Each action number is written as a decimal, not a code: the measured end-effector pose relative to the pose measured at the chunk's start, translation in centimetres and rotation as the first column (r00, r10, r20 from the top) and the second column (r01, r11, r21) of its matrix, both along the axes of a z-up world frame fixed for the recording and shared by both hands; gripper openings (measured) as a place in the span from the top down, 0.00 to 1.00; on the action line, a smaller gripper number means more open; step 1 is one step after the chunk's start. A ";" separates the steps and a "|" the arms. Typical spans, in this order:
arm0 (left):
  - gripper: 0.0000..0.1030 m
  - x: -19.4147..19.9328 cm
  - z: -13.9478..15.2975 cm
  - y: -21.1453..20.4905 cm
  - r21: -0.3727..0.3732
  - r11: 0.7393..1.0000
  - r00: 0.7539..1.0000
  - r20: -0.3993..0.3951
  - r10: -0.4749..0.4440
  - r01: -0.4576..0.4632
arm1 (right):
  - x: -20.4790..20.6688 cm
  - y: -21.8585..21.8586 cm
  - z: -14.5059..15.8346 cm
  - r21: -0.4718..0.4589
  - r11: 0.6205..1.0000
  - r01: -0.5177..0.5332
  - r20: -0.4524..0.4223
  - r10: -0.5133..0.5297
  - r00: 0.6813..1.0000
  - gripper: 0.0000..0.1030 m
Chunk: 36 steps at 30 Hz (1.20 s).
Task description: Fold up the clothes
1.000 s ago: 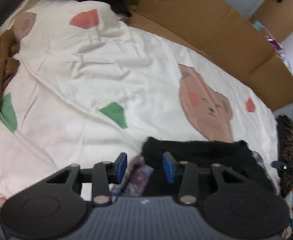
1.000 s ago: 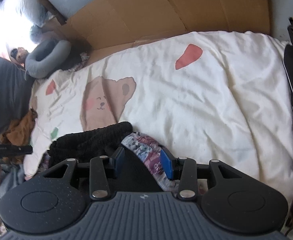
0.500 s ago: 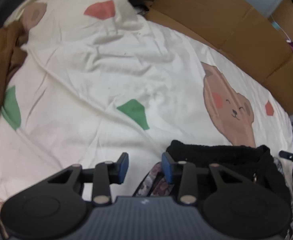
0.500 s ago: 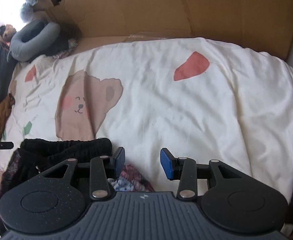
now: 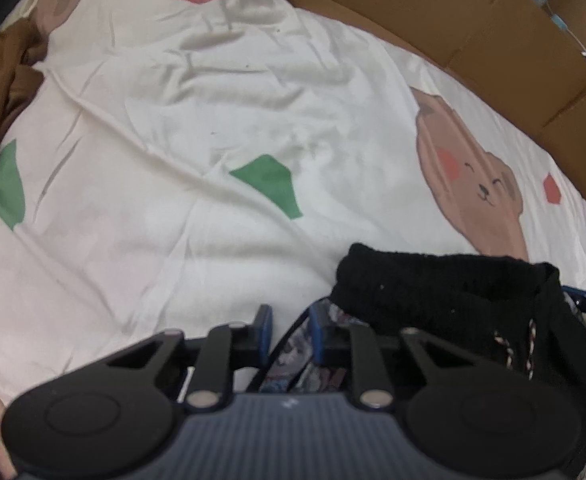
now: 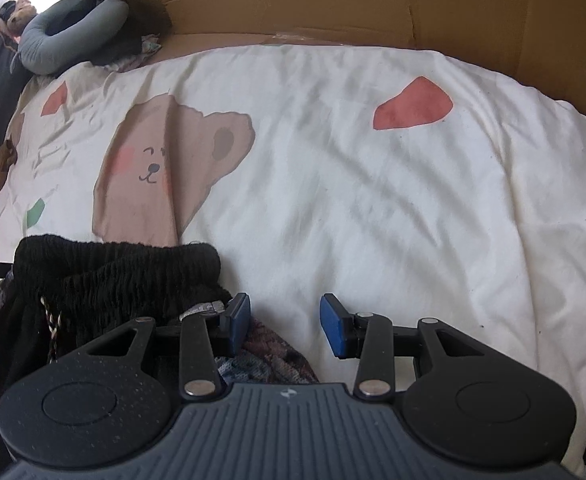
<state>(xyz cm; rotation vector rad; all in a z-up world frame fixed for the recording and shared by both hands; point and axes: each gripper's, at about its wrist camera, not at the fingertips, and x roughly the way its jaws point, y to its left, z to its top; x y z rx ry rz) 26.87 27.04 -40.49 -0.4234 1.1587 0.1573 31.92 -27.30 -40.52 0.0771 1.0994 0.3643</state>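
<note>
Apparently pick-up step: patterned garment with black knit waistband lies at near edge of bed. Left gripper just closing, fabric edge between narrowed fingers, firm grip unconfirmed. Right gripper half open, nothing held; opposite edge to be pinched next.

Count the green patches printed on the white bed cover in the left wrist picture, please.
2: one green patch in the middle of the bed cover, another near its left edge. More may hide under clothes.
</note>
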 end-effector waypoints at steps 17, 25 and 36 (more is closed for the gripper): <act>0.79 0.0 -0.3 -1.0 0.018 0.998 0.998 -0.009 -0.063 0.064 | -1.5 1.9 0.9 -0.073 0.986 -0.148 0.031 0.150 0.988 0.57; 0.78 -0.1 -0.3 -0.9 0.011 0.998 0.998 -0.005 -0.066 0.066 | -2.6 3.7 1.9 -0.102 0.956 -0.274 0.064 0.281 0.958 0.60; 0.71 0.1 -0.9 -1.1 0.008 0.996 0.996 -0.003 -0.092 0.093 | -3.2 7.0 1.4 -0.124 0.854 -0.506 0.048 0.514 0.856 0.68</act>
